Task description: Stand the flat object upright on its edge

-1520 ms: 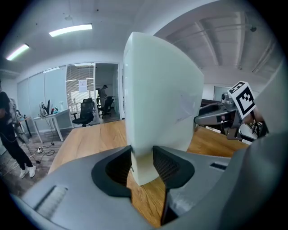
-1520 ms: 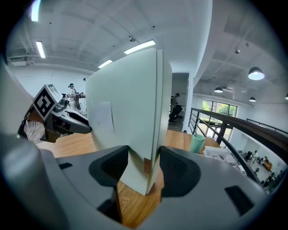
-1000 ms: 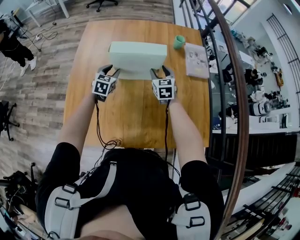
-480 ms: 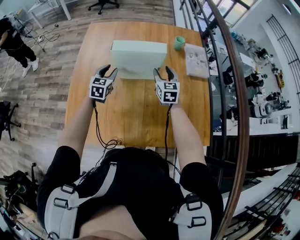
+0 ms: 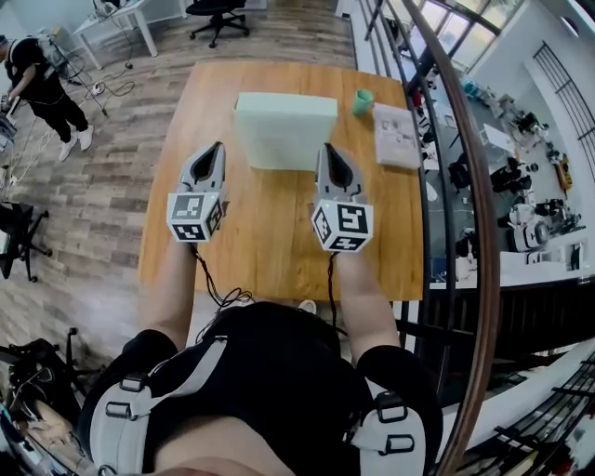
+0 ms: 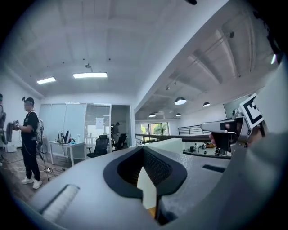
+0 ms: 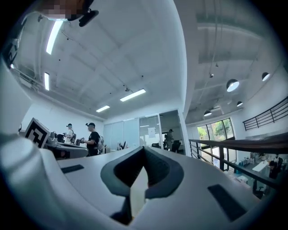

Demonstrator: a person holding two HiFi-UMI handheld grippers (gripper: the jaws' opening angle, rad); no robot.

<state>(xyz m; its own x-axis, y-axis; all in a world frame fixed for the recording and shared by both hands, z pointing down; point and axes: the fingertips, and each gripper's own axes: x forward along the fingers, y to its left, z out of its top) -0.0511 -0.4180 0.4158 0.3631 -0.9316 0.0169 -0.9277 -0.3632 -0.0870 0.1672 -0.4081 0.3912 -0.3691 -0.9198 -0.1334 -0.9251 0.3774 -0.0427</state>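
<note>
The flat object is a pale green slab [image 5: 285, 130] at the far middle of the wooden table [image 5: 270, 232]. It rests on a long edge with its broad face towards me. My left gripper [image 5: 216, 149] and right gripper [image 5: 330, 151] hover side by side on my side of the slab, clear of it. Both point level at it. Their jaws have just been closing and are shut with nothing between them. In the left gripper view the shut left gripper [image 6: 144, 150] fills the bottom of the picture. The right gripper view shows the shut right gripper [image 7: 144, 161] against the ceiling.
A teal cup [image 5: 363, 100] and a printed booklet [image 5: 396, 135] lie at the table's far right corner. A curved railing [image 5: 446, 139] runs close along the right side. A person [image 5: 42, 88] stands on the floor at the far left, near a desk and an office chair [image 5: 218, 14].
Both grippers have left the slab's lower corners, risen and drawn back towards me. Their jaws were open and are now shut. The slab stays standing on the table.
</note>
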